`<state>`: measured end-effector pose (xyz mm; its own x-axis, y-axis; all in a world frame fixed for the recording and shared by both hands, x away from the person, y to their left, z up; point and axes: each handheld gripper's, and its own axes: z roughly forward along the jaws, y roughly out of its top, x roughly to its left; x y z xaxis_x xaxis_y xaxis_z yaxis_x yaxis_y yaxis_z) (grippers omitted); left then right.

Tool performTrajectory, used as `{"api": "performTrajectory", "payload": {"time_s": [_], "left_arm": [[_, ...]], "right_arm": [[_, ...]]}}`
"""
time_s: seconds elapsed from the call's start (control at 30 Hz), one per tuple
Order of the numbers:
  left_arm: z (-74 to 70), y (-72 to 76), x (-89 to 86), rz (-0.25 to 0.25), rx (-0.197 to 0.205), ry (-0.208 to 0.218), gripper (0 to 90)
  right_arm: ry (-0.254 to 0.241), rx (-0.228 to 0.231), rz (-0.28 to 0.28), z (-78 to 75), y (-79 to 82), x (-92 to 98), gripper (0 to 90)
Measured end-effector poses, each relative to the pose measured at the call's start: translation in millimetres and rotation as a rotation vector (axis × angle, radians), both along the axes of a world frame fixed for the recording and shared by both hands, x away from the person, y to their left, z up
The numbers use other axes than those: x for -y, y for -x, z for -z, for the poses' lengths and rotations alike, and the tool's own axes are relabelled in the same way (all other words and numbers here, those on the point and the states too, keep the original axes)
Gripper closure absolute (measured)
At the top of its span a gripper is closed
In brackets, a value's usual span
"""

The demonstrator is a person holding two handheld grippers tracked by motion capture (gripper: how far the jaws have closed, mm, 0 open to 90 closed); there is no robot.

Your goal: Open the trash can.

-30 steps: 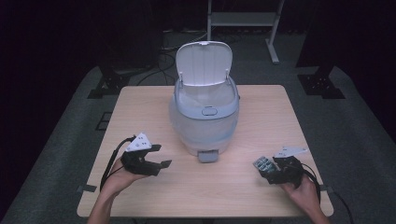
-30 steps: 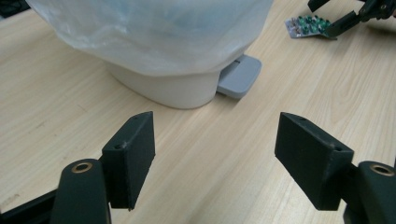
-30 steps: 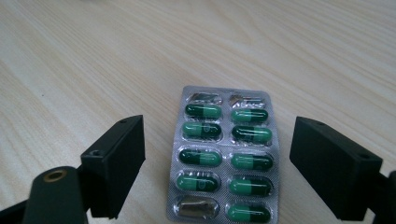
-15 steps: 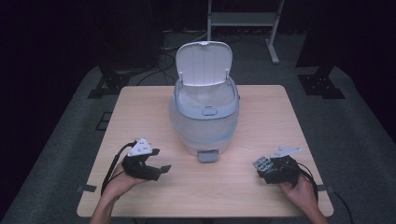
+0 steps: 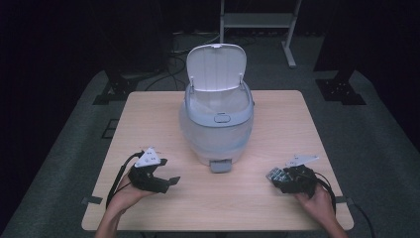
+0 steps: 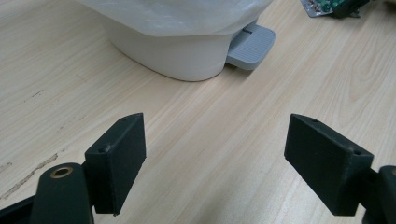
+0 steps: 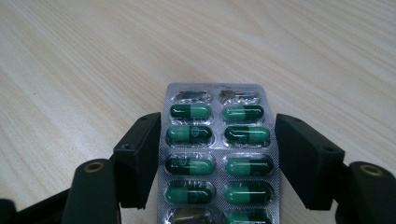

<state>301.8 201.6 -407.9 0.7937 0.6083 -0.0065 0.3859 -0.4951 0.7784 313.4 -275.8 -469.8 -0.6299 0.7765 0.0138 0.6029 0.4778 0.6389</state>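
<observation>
We see the right gripper [image 7: 217, 154] with a pill sheet [image 7: 217, 154] lying between its jaws: a silver blister strip with two rows of green capsules, the top two pockets crushed and empty. The jaws have just been closing in on the strip, and both pads now sit at its long edges; the left one looks pressed against it, though we cannot tell how firmly the other bites. From above, this gripper [image 5: 280, 177] and its strip [image 5: 276, 174] sit low over the wooden table [image 5: 148, 114], to the right of the white pedal bin [image 5: 217, 124] and nearer the person than it. The bin stands mid-table with its lid [image 5: 216, 68] tipped up and a clear liner showing inside, its grey foot pedal [image 5: 220, 165] facing the person. The left gripper [image 6: 215, 154] has just been opening; its jaws stand wide with only bare tabletop between them, left of the bin [image 6: 177, 37] and pointed at its pedal [image 6: 251, 45].
</observation>
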Motion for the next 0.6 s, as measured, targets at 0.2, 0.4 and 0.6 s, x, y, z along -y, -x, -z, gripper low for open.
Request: {"api": "performTrajectory", "payload": {"time_s": [0.2,0.4,0.6], "left_arm": [[2.1,0.4,0.8,0.008,-0.003,-0.012,19.1],[4.5,0.2,0.4,0.004,0.0,-0.01,18.1],[7.0,-0.9,-0.3,0.003,-0.012,-0.016,18.1]], "right_arm": [[-0.018,-0.001,0.0,-9.5,-0.8,5.3,32.5],[-0.052,-0.012,-0.005,-25.8,-3.7,11.8,32.5],[-0.083,-0.009,-0.014,-44.3,-7.0,15.6,32.5]]}}
